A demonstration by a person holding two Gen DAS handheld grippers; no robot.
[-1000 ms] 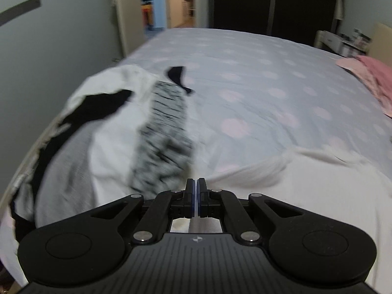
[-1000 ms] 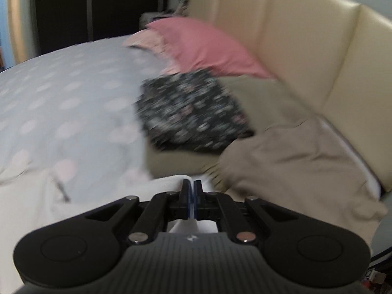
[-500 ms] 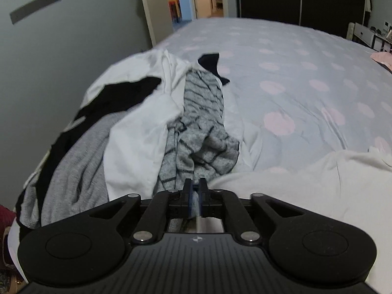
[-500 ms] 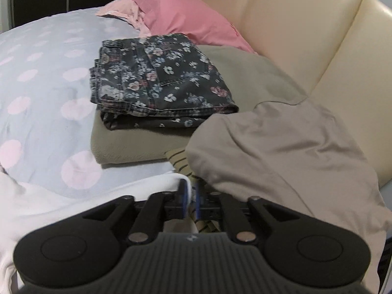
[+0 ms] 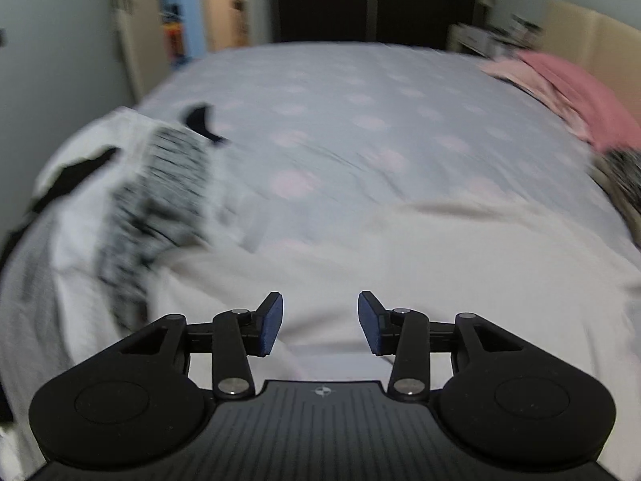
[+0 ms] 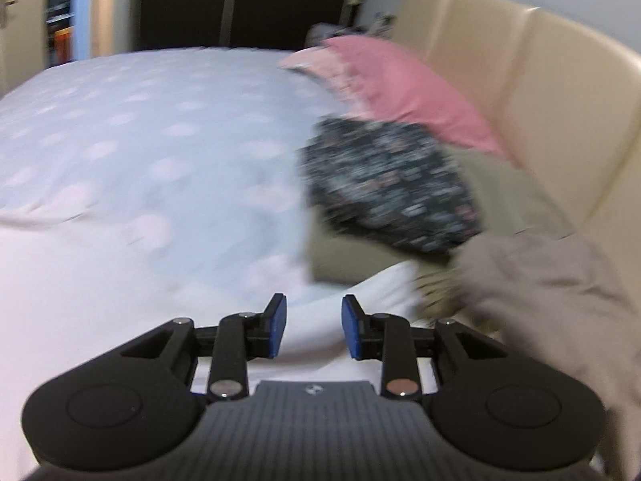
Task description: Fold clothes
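With both the left gripper (image 5: 319, 322) and right gripper (image 6: 313, 326) spread apart and empty above the white garment (image 5: 400, 264) lying near on the bed (image 5: 360, 92), any fold wants matching edges pinched evenly.

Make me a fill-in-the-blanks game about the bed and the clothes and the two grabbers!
1. Both the left gripper and the right gripper have their jaws ____.
2. The pillow by the headboard is ____ in colour.
3. The bedsheet is pale blue with pink ____.
4. The white garment lies spread on the bed, right ____ both grippers.

Missing words: open; pink; dots; under
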